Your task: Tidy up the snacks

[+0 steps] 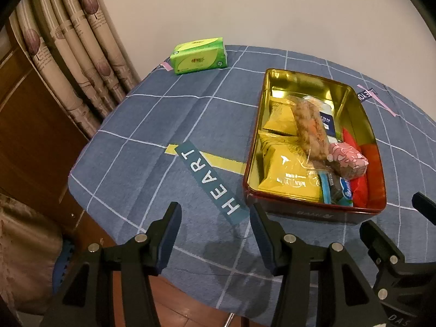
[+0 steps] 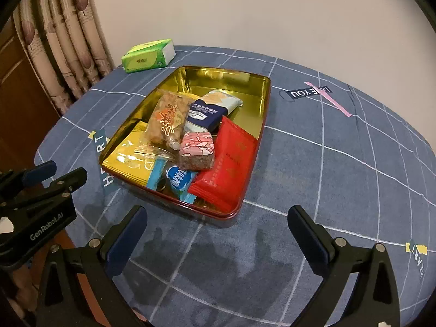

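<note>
A gold-lined red tin [image 1: 305,80] [image 2: 218,75] stands on the blue checked table and holds several snacks: yellow packs [image 1: 288,175] [image 2: 128,163], a clear bag of brown pieces [image 1: 309,125] [image 2: 167,121], a pink wrapped block [image 1: 347,159] [image 2: 197,151], red packs [image 1: 372,169] [image 2: 230,163], a navy pack [image 2: 205,114] and a light blue pack [image 2: 178,181]. My left gripper [image 1: 215,218] is open and empty, just left of the tin's near corner. My right gripper [image 2: 216,222] is open and empty, just in front of the tin.
A green tissue pack [image 1: 199,55] [image 2: 148,55] lies at the table's far left edge. Curtains [image 1: 70,54] and a wooden cabinet [image 1: 32,125] stand left of the table. A white wall [image 2: 245,8] is behind. The left gripper shows in the right wrist view [image 2: 54,174].
</note>
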A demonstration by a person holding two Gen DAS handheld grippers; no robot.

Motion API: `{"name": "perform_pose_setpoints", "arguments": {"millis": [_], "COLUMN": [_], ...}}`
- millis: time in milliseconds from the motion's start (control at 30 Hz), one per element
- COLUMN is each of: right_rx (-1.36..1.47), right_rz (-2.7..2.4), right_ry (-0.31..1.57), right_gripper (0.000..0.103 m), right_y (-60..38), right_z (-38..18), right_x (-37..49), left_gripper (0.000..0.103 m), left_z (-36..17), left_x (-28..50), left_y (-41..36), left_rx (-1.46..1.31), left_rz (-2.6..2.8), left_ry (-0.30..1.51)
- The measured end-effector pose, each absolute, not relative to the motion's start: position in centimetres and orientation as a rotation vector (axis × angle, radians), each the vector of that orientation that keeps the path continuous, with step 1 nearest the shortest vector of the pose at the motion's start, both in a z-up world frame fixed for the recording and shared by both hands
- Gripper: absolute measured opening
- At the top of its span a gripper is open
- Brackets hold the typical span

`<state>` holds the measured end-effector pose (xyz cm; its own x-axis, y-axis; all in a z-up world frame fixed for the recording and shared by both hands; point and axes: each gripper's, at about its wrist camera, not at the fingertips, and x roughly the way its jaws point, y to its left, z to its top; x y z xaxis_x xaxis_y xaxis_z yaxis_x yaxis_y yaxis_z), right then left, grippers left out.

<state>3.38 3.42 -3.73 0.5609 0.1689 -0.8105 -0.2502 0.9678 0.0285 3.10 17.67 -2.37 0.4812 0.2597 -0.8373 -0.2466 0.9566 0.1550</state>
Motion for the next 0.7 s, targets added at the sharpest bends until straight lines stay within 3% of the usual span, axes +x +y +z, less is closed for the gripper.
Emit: {"name": "perform_pose_setpoints", "arguments": {"millis": [700], "right_rx": [-0.113], "right_rz": [0.236], "right_ry": [0.967], "right_gripper": [0.102], "right_y": [3.75], "right_z": [-4.55], "right_x": [3.63], "left_gripper": [0.053], "left_z": [-2.54], "left_x": [3.08], "left_y": [17.32], "left_rx": [0.038], "left_rz": [0.325], "left_ry": [1.029]}}
